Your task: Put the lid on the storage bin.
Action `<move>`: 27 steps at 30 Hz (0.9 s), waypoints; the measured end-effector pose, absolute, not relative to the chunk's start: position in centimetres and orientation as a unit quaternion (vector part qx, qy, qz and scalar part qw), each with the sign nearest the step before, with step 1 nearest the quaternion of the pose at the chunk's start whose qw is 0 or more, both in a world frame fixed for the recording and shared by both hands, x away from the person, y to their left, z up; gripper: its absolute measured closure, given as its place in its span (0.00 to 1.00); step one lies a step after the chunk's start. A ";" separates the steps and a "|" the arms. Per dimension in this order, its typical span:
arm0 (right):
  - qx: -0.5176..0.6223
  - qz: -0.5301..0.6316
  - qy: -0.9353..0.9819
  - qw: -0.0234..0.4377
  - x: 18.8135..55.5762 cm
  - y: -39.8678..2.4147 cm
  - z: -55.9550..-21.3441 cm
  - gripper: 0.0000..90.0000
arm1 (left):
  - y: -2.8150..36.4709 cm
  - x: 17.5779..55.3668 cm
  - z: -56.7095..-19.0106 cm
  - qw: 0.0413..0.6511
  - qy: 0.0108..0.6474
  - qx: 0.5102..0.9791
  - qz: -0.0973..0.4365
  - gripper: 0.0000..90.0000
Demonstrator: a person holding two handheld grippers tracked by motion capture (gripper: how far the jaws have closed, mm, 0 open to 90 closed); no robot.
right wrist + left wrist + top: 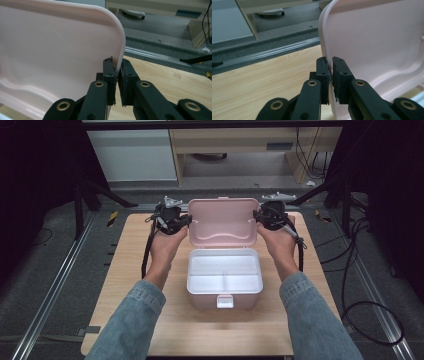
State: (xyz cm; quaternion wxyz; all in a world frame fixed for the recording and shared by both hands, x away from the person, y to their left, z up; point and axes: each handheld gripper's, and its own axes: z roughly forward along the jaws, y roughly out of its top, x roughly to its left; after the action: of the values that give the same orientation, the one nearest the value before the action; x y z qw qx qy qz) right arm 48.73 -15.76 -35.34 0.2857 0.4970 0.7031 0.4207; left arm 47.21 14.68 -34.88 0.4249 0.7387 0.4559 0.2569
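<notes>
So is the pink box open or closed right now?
Open: the lid stands upright, both grippers pinching its side edges; white interior looks empty.

Upright pink lid (pixel 222 221) blocks the far side, open box (pixel 224 278) mid-table, bare tabletop (pixel 131 275) either side.

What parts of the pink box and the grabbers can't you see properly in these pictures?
- Outside of the lid: high view, it faces away; only its inside shows.
- Hinge: hidden behind the lid's lower edge and the box rim.
- Latch tab: high view, too small to read its shape.
- Lid edges inside the left gripper and right gripper: both gripper views, covered by the jaws.
</notes>
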 end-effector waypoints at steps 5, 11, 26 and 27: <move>0.483 0.432 0.701 0.298 46.7 -15.9 -34.8 0.95 | 14.9 45.4 -34.4 0.434 0.442 0.741 0.259 0.90; 0.468 0.455 0.696 0.300 44.7 -16.3 -34.7 0.95 | 15.2 44.3 -34.7 0.439 0.432 0.746 0.254 0.89; 0.436 0.476 0.706 0.291 39.0 -17.4 -35.8 0.91 | 17.6 39.0 -38.3 0.457 0.416 0.747 0.246 0.65; 0.433 0.477 0.708 0.288 38.5 -17.5 -36.1 0.91 | 18.0 38.7 -38.6 0.455 0.418 0.746 0.249 0.62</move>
State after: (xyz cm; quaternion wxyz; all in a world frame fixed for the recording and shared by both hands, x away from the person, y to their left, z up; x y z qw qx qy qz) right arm 38.53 -17.53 -36.11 0.2882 0.4331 0.7083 0.4771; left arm 38.67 17.98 -38.56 0.4554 0.7455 0.4183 0.2487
